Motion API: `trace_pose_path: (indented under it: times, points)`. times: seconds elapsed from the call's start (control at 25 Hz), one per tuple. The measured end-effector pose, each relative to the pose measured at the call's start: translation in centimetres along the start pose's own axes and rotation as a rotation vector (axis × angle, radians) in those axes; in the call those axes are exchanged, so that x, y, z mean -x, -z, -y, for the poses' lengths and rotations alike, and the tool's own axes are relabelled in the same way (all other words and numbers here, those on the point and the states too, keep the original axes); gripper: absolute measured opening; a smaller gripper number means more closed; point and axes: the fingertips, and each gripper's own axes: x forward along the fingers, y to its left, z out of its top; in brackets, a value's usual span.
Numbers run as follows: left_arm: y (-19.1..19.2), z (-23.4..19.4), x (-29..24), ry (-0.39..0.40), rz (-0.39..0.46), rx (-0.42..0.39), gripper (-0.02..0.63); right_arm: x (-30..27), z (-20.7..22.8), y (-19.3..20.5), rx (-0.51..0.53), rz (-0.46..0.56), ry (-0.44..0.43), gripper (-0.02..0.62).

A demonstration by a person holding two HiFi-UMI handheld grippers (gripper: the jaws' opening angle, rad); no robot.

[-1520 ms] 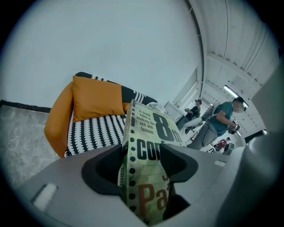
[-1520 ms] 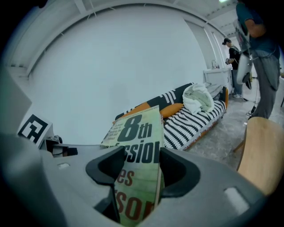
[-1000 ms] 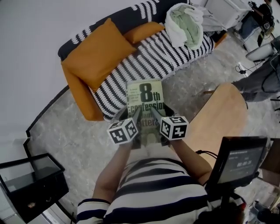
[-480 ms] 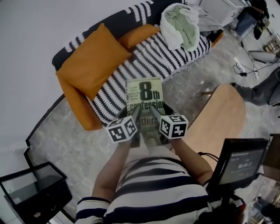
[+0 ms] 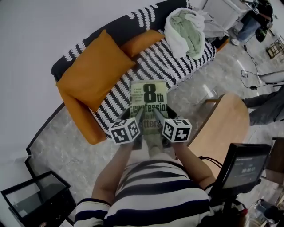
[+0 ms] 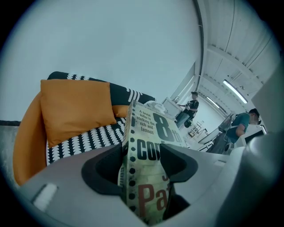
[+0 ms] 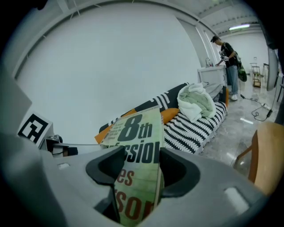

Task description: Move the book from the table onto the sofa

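Observation:
A green paperback book [image 5: 149, 103] with a big black "8th" on its cover is held up in the air by both grippers, over the front edge of the sofa [image 5: 146, 66]. My left gripper [image 5: 138, 119] is shut on the book's left near edge; its jaws clamp the book's spine [image 6: 133, 173] in the left gripper view. My right gripper [image 5: 156, 118] is shut on the right near edge, with the book's cover [image 7: 140, 150] squeezed between its jaws. The sofa wears a black-and-white striped cover.
Orange cushions [image 5: 95, 62] and a heap of pale green and white laundry [image 5: 188, 26] lie on the sofa. A round wooden table [image 5: 222, 122] stands at the right, a black glass cabinet [image 5: 35, 199] at lower left. People [image 5: 262, 13] stand at the far right.
Both grippers have carried the book closer to the sofa; the sofa's striped seat lies further under the book than before. The grips have not changed.

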Motion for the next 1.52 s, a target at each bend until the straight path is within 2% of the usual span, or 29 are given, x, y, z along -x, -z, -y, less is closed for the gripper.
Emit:
trace_pose_path:
  times: [0.48,0.68,0.88,1.2,1.52]
  points:
    - [-4.3,-2.8,-4.8,0.042,-0.039,-0.014,0.272,-5.7,0.3,-3.0,-0.029,0.008,0.058,0.250]
    - [-5.9,-3.8,-5.2,0.041,-0.043,-0.036,0.272,-7.0,-0.5,-3.8,-0.046,0.018,0.061,0.250]
    - [-6.5,-4.6,-5.5,0.037,-0.047,-0.019,0.272,-7.9,-0.9,-4.2,-0.043,0.004,0.062,0.249]
    - [-7.4,-4.4,-7.8,0.028,-0.050,-0.027,0.272,-9.6,0.7,-5.3,-0.053,0.007,0.057,0.249]
    - [-10.6,-2.9,-13.1,0.000,-0.037,-0.010,0.268,-13.2,4.6,-9.6,-0.041,-0.015,0.027,0.249]
